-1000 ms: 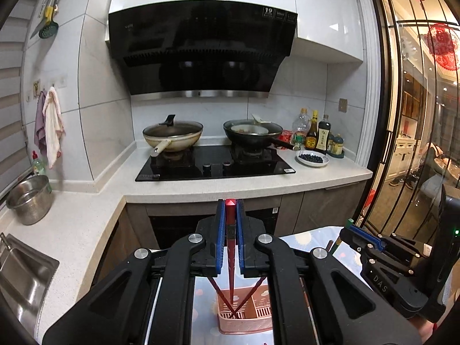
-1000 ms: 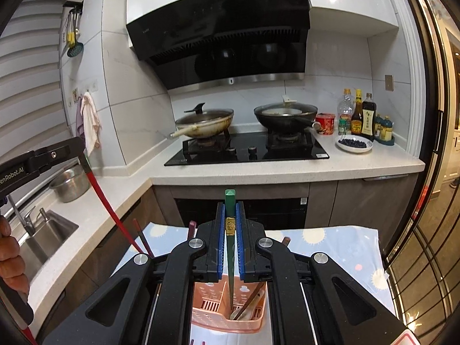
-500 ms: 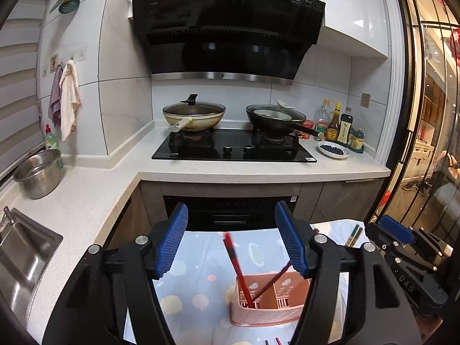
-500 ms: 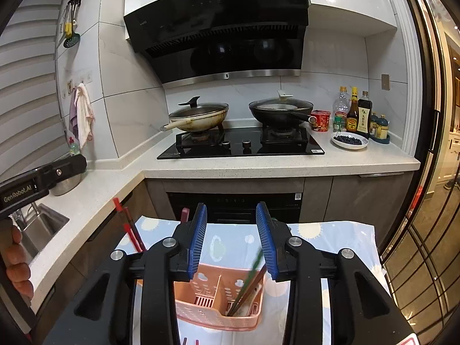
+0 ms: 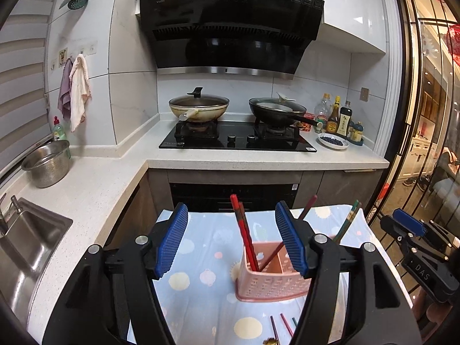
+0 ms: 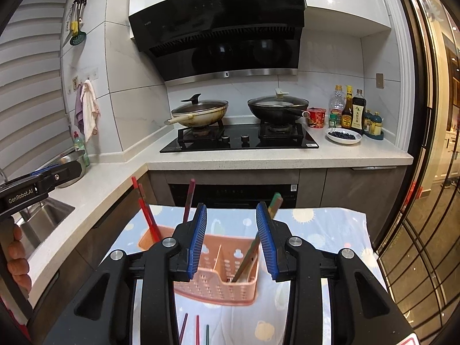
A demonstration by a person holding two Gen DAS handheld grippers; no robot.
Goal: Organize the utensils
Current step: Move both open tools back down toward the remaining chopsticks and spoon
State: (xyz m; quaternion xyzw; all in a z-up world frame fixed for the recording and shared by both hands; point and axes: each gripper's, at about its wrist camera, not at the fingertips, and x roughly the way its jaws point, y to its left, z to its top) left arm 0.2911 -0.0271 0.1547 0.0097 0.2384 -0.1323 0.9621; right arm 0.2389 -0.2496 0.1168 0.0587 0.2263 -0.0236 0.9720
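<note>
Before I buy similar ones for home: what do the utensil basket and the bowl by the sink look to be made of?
The pink basket looks like moulded plastic, matte, with perforated walls and a divider. The bowl looks like stainless steel: a shiny silver rim and a dotted, perhaps perforated, side.

I take the utensil basket (image 6: pixel 214 284) as my landmark: it stands on the cloth-covered table (image 5: pixel 201 276), with chopsticks (image 5: pixel 244 235) leaning upright inside it. More chopsticks (image 6: pixel 197 327) lie flat on the cloth in front of the basket, nearer me. Behind the basket runs the counter (image 6: pixel 273 158) with the gas hob (image 6: pixel 241 141) on it; two lidded woks (image 6: pixel 198 113) sit on the burners. Right of the hob, a plate (image 6: pixel 343 137) lies before a row of bottles (image 6: pixel 358 112). Left of the basket are the sink (image 5: pixel 26 247) and, beyond it, a colander (image 5: pixel 47 162).
</note>
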